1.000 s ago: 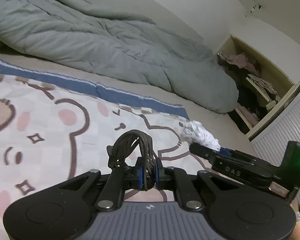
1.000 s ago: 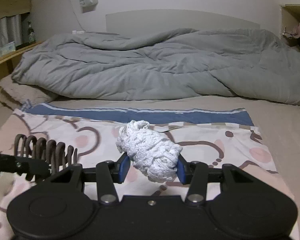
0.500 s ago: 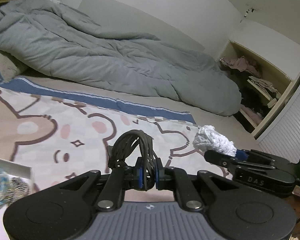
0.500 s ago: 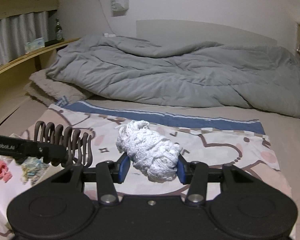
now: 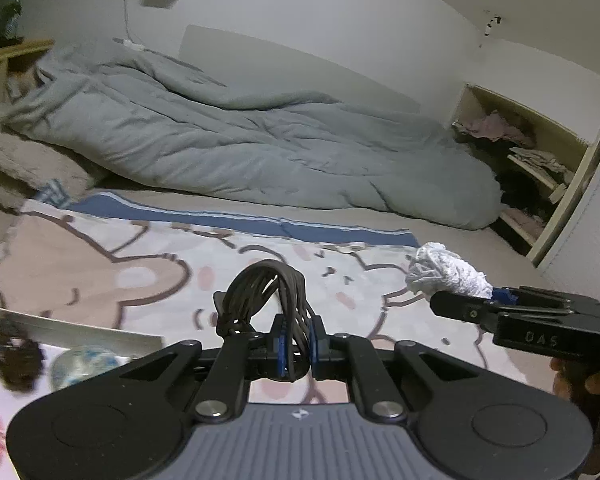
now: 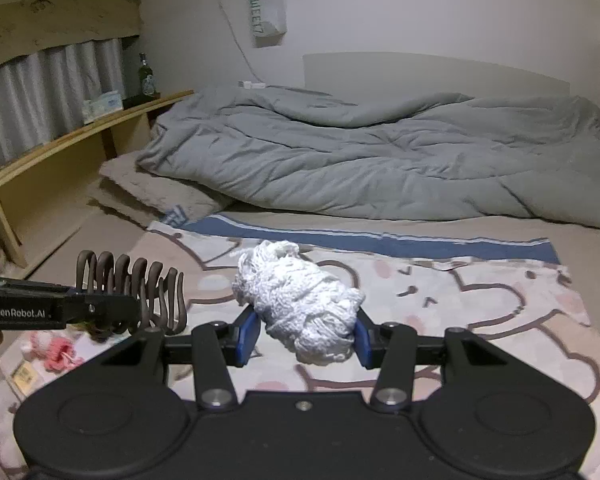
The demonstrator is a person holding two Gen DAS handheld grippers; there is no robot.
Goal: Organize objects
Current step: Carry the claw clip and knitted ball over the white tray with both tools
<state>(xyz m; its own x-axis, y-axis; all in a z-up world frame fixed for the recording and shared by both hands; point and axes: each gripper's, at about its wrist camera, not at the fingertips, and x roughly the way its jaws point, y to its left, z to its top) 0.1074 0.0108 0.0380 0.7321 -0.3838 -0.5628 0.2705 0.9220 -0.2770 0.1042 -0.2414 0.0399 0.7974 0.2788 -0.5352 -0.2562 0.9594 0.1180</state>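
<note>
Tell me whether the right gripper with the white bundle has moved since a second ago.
Yes. The right gripper, shut on the white bundle, has drawn back from the grey duvet and swung left, bringing the wooden shelf into view.

Blurred clutter [image 5: 16, 356] at the left wrist view's lower-left edge — cut off, unidentifiable.

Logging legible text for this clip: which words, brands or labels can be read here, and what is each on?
"GenRobot.AI": side of the left gripper.
"DAS": side of the right gripper.
"SWEET7": white bag hanging on the wall; last character uncertain.
Tissue box and bottle on the shelf: print too small to read.
</note>
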